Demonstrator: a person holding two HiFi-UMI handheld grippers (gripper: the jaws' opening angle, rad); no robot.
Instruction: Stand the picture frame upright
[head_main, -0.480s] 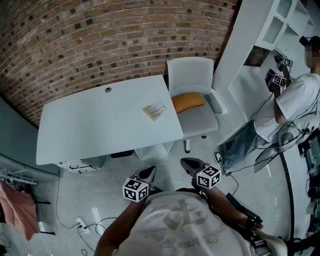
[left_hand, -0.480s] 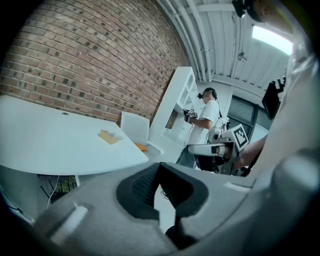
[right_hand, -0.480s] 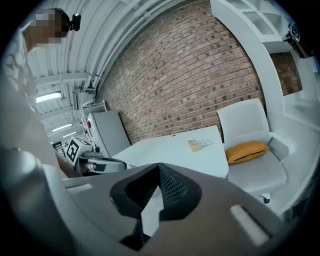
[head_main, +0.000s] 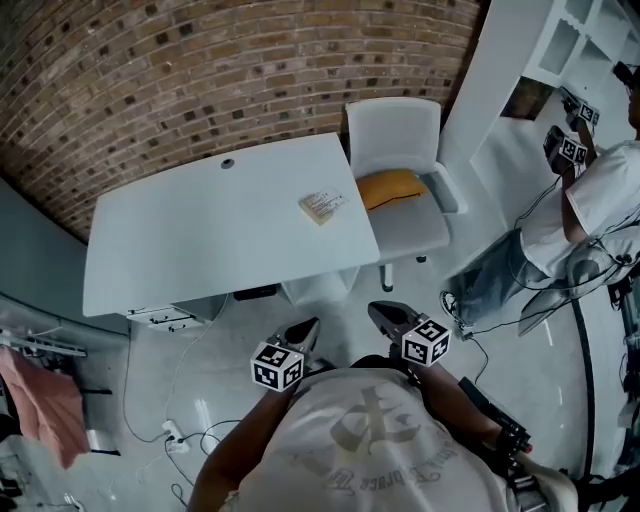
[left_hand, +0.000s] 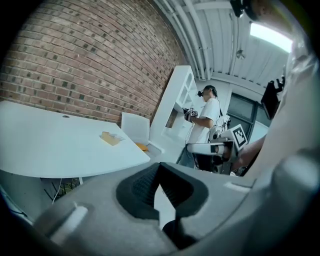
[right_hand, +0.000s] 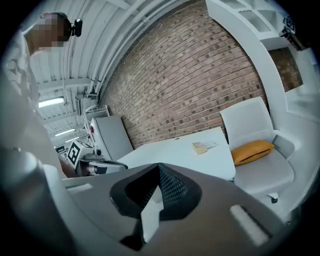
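Observation:
The picture frame (head_main: 322, 206) is a small tan and white thing lying flat near the right end of the white table (head_main: 200, 250). It also shows far off in the left gripper view (left_hand: 111, 138) and the right gripper view (right_hand: 204, 146). My left gripper (head_main: 306, 330) and right gripper (head_main: 380, 313) hang close to my body over the floor, well short of the table. Both are shut with nothing between the jaws, as seen in the left gripper view (left_hand: 159, 168) and the right gripper view (right_hand: 159, 168).
A white chair (head_main: 395, 140) with an orange cushion (head_main: 390, 186) stands at the table's right end. Another person (head_main: 598, 210) works at white shelves on the far right. Cables (head_main: 185, 440) lie on the floor, and a pink cloth (head_main: 40, 400) hangs at the left.
The table, frame and chair have slid slightly right and down in the head view. Both grippers stay shut near my body.

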